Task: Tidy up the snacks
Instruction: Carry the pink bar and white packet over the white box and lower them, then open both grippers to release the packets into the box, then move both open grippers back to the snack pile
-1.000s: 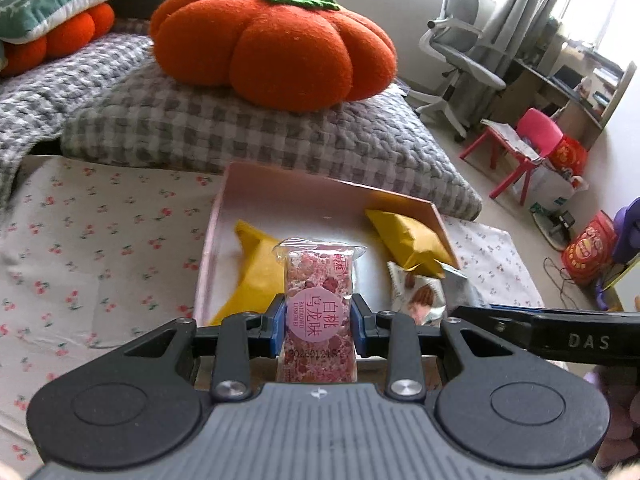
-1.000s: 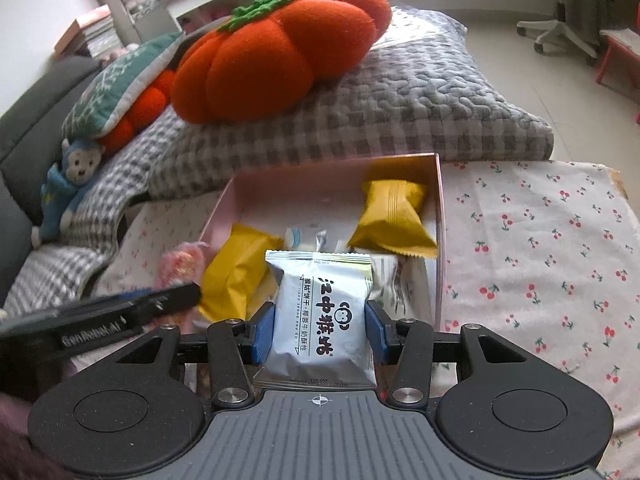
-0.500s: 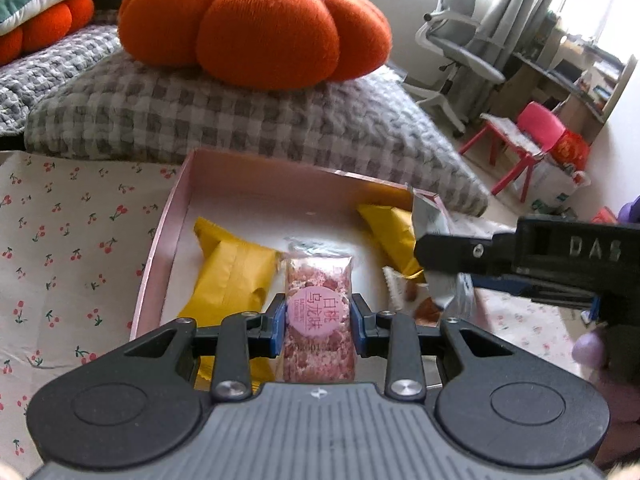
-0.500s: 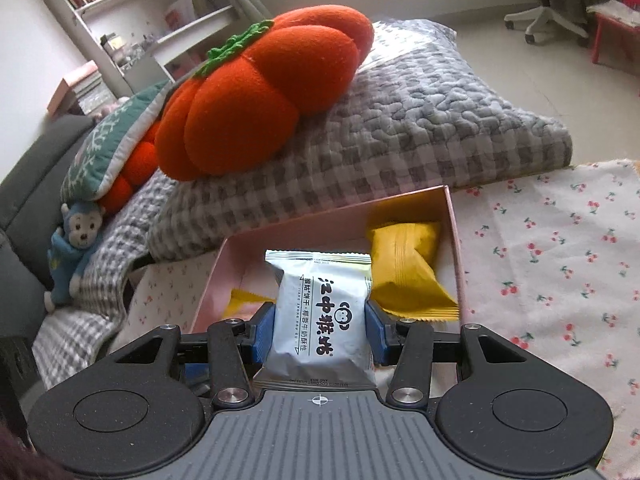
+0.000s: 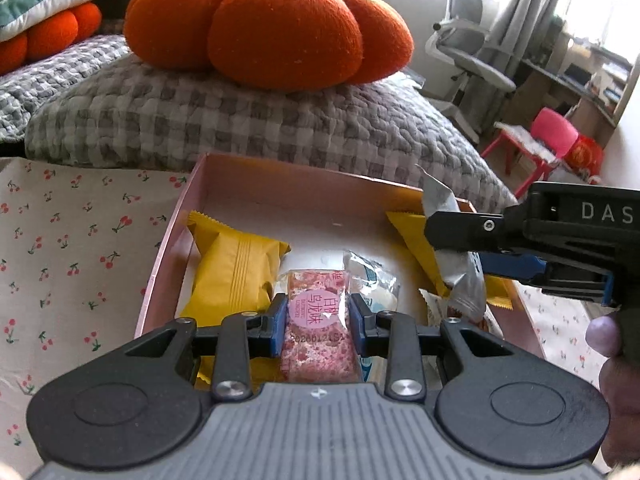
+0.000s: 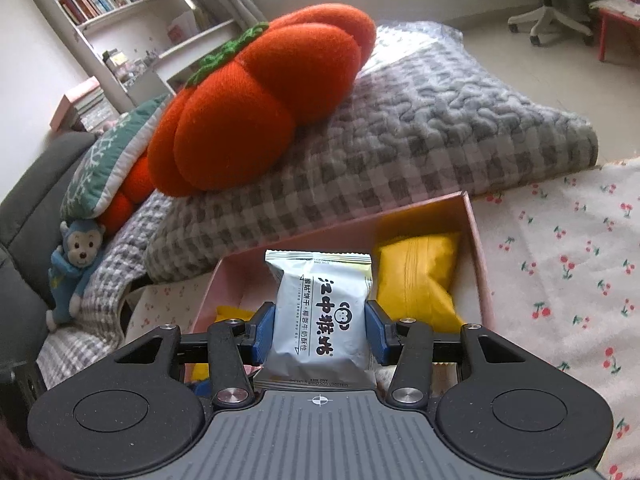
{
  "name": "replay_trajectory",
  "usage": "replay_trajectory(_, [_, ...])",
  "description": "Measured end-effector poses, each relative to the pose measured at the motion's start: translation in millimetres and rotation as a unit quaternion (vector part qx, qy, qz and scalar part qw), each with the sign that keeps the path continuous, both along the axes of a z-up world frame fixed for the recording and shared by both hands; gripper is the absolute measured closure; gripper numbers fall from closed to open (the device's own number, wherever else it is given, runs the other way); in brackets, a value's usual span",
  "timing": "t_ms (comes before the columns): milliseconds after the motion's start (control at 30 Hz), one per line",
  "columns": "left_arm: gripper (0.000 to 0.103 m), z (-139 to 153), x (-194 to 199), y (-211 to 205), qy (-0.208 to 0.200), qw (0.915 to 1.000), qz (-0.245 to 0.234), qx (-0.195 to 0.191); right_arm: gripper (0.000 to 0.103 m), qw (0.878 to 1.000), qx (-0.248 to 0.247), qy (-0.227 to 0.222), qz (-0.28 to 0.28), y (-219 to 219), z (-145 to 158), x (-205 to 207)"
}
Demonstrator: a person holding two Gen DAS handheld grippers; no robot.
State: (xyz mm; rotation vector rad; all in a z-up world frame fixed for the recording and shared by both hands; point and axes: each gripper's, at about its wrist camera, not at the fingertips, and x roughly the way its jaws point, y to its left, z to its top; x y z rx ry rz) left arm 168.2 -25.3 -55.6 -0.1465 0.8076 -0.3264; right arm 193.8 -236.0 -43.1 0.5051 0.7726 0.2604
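Observation:
My left gripper [image 5: 318,328] is shut on a pink snack bar [image 5: 318,334] and holds it low over the near part of the pink box [image 5: 280,180]. My right gripper [image 6: 320,336] is shut on a silver cookie packet [image 6: 320,320], above the same pink box [image 6: 478,240]. In the left wrist view the right gripper comes in from the right, the silver packet [image 5: 452,248] hanging over the box's right side. Inside lie two yellow packets [image 5: 232,276] [image 6: 416,280] and a clear wrapped snack [image 5: 372,284].
The box sits on a cherry-print cloth [image 5: 72,248] [image 6: 568,272]. Behind it lies a grey checked cushion [image 5: 240,128] with an orange pumpkin pillow [image 5: 272,28] on top. A monkey toy [image 6: 76,264] sits far left. An office chair [image 5: 468,60] and a red stool [image 5: 548,140] stand beyond.
Both grippers have sunk toward the box with their packets held. The right gripper has moved left over the box and rolled a little, so it now fills the right of the left wrist view.

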Motion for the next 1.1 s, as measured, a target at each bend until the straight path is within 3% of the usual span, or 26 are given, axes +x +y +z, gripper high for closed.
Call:
replay_trajectory(333, [0.068, 2.8, -3.2, 3.4, 0.006, 0.9998, -0.001, -0.017, 0.053, 1.000, 0.002, -0.008, -0.013, -5.6, -0.3, -2.9])
replay_trajectory(367, [0.066, 3.4, -4.0, 3.5, 0.007, 0.9998, -0.003, -0.017, 0.052, 1.000, 0.003, -0.006, -0.016, -5.9, 0.0, -3.3])
replay_trajectory(433, [0.061, 6.1, -6.3, 2.9, 0.007, 0.9998, -0.008, -0.015, 0.039, 1.000, 0.011, 0.001, -0.014, -7.2, 0.6, -3.4])
replay_trajectory(533, [0.053, 11.5, -10.8, 1.4, 0.010, 0.9998, -0.016, -0.009, 0.033, 1.000, 0.007, -0.001, -0.014, -8.3, 4.9, -6.9])
replay_trajectory(700, [0.032, 21.1, -19.9, -2.7, 0.007, 0.9997, -0.025, 0.006, 0.026, 1.000, -0.009, -0.005, -0.009, -11.9, 14.7, -17.8])
replay_trajectory(800, [0.026, 26.7, -25.5, -3.5, 0.003, 0.9995, -0.028, 0.017, 0.017, 1.000, -0.023, -0.009, -0.017, -14.6, 21.8, -27.9])
replay_trajectory(1100, [0.011, 36.6, -43.5, 3.1, 0.002, 0.9988, -0.038, 0.031, 0.011, 0.998, -0.057, -0.016, 0.001, -17.8, 33.8, -60.9])
